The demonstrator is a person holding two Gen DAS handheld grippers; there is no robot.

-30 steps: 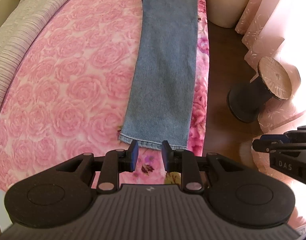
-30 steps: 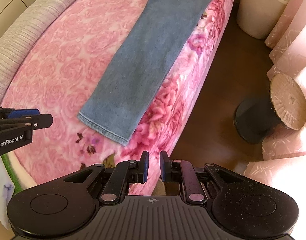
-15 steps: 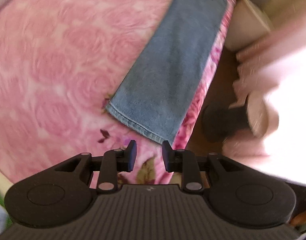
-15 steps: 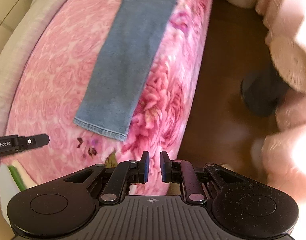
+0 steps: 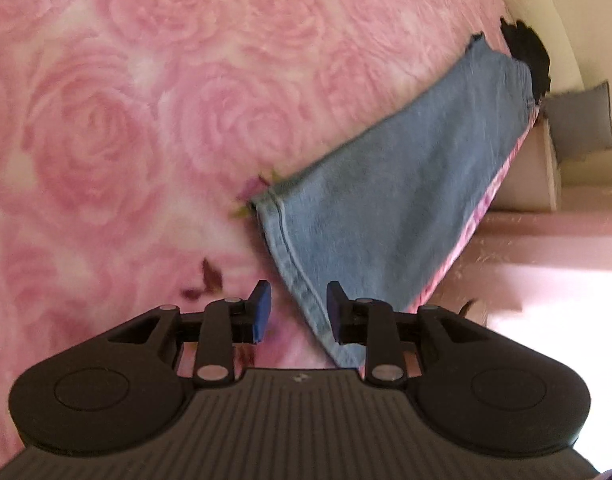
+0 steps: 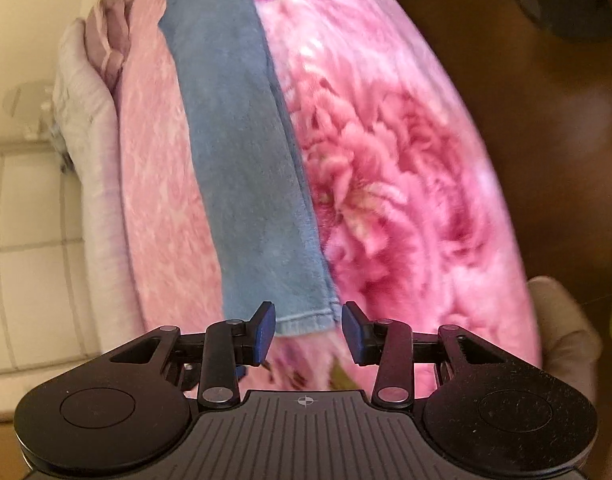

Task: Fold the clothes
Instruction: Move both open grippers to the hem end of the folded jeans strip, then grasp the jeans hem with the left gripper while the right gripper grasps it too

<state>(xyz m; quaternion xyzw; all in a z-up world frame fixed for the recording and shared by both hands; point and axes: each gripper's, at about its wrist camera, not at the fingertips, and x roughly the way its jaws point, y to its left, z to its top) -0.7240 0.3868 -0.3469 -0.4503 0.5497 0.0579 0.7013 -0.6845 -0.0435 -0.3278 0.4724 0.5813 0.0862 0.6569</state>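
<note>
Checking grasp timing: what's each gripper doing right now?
Left gripper: fingers opening around the jeans hem, not gripping.
Right gripper: fingers opening at the hem, holding nothing.

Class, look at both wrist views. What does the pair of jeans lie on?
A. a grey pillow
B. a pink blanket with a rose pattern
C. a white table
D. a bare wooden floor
B: the jeans lie flat on the pink rose-patterned blanket, hem towards both grippers.
</note>
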